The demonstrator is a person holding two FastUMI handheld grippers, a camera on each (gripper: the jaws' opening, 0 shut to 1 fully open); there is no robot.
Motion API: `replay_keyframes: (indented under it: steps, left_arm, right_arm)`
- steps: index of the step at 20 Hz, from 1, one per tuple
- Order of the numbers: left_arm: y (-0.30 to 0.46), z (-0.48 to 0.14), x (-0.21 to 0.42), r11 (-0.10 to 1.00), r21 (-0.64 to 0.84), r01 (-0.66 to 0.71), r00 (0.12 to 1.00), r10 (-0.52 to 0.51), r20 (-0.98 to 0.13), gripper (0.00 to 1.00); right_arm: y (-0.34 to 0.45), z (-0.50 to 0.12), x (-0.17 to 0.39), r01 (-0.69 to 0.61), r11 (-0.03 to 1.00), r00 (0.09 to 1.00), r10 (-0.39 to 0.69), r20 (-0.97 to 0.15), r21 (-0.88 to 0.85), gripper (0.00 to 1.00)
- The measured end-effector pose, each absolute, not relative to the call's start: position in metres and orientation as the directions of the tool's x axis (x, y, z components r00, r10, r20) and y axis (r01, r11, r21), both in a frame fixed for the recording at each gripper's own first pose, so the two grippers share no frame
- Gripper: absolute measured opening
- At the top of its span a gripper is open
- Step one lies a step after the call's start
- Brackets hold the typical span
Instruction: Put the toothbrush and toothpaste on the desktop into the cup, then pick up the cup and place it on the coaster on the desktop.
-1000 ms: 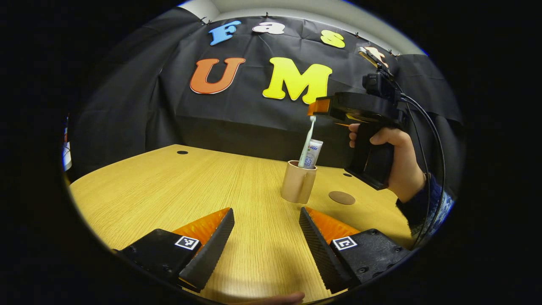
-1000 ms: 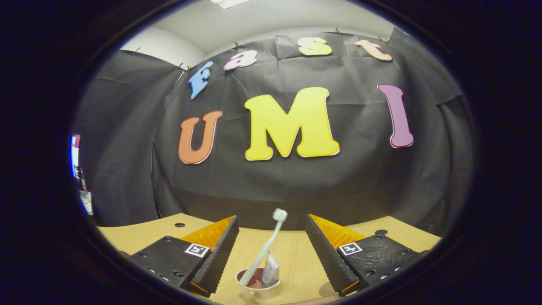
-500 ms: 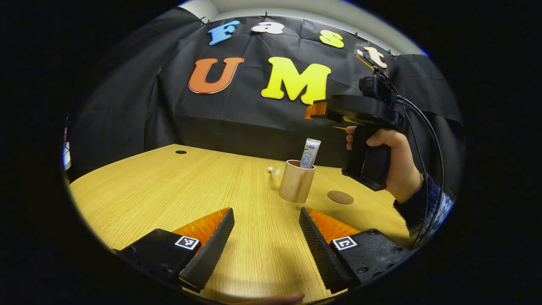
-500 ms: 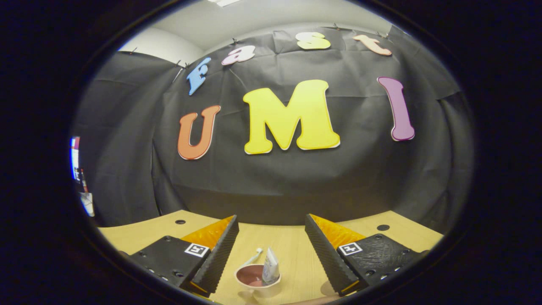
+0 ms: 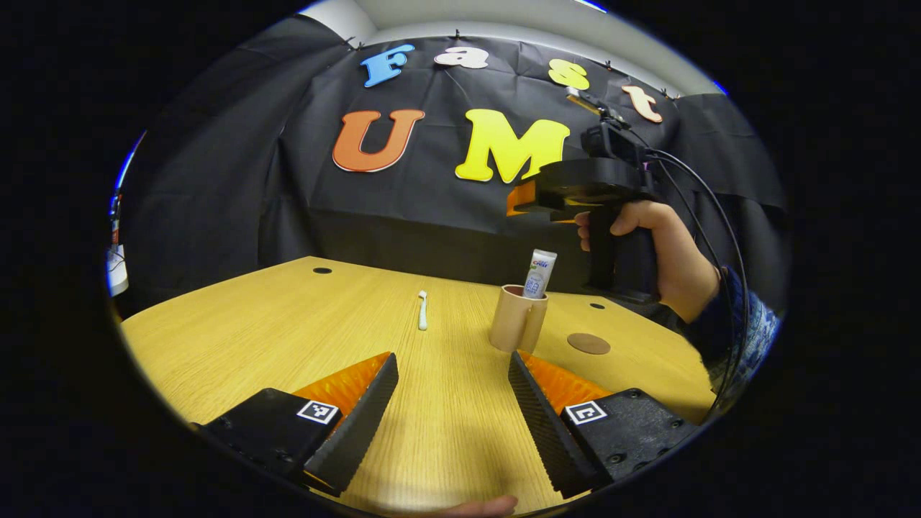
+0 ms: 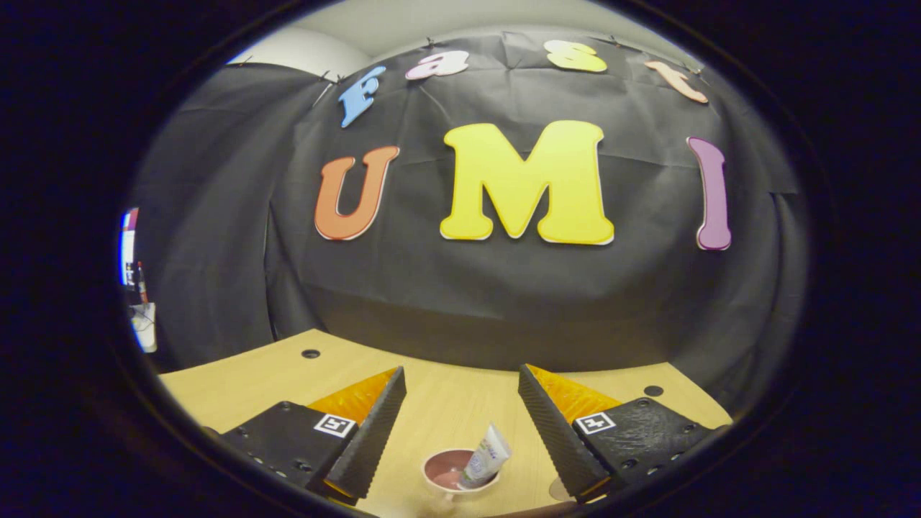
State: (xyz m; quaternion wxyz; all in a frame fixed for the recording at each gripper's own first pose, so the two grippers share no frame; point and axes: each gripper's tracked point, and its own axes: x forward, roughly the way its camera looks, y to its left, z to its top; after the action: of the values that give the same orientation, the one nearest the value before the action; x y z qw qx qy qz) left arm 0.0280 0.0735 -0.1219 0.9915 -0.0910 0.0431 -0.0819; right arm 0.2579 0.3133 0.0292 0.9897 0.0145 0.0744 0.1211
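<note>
**Toothpaste in cup, toothbrush on tabletop**

The cup (image 5: 518, 326) stands upright on the tabletop (image 5: 288, 338) and holds the toothpaste (image 5: 539, 273) alone (tube leaning on the rim). The toothbrush (image 5: 423, 311) lies flat, left of the cup. The coaster (image 5: 588, 343) sits bare nearby. Left gripper (image 5: 452, 403) is wide open, empty. Right gripper (image 6: 460, 424) hovers above the cup, open, empty.

Toothpaste (image 5: 539, 273) tube with print too small to read, square coded markers on gripper fingers (image 5: 584, 413)
</note>
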Motion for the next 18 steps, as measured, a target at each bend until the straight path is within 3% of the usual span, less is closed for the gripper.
replay_keyframes:
  steps: [5, 11, 12, 16, 18]
  left_arm:
    - [0.105, -0.126, 0.020, 0.975, -0.191, 0.115, 0.990, -0.127, -0.053, 0.98]
    - [0.126, -0.129, 0.025, 0.952, -0.291, 0.090, 0.992, -0.112, -0.058, 0.99]
    - [0.128, -0.125, 0.023, 0.954, -0.285, 0.091, 0.993, -0.108, -0.043, 0.98]
    - [0.132, -0.125, 0.014, 0.948, -0.300, 0.104, 0.993, -0.116, -0.019, 0.98]
    - [0.137, -0.125, 0.013, 0.943, -0.315, 0.106, 0.993, -0.116, -0.015, 0.98]
  right_arm:
    - [0.403, -0.007, 0.281, -0.310, 0.946, 0.868, 0.322, -0.379, 0.095, 0.95]
    - [0.464, -0.105, 0.317, -0.239, 0.966, 0.695, 0.242, -0.677, 0.101, 0.93]
    - [0.466, -0.117, 0.321, -0.224, 0.970, 0.670, 0.220, -0.709, 0.089, 0.95]
    - [0.461, -0.153, 0.334, -0.169, 0.985, 0.625, 0.129, -0.770, 0.028, 0.84]
    - [0.459, -0.162, 0.339, -0.154, 0.988, 0.612, 0.116, -0.783, 0.026, 0.87]
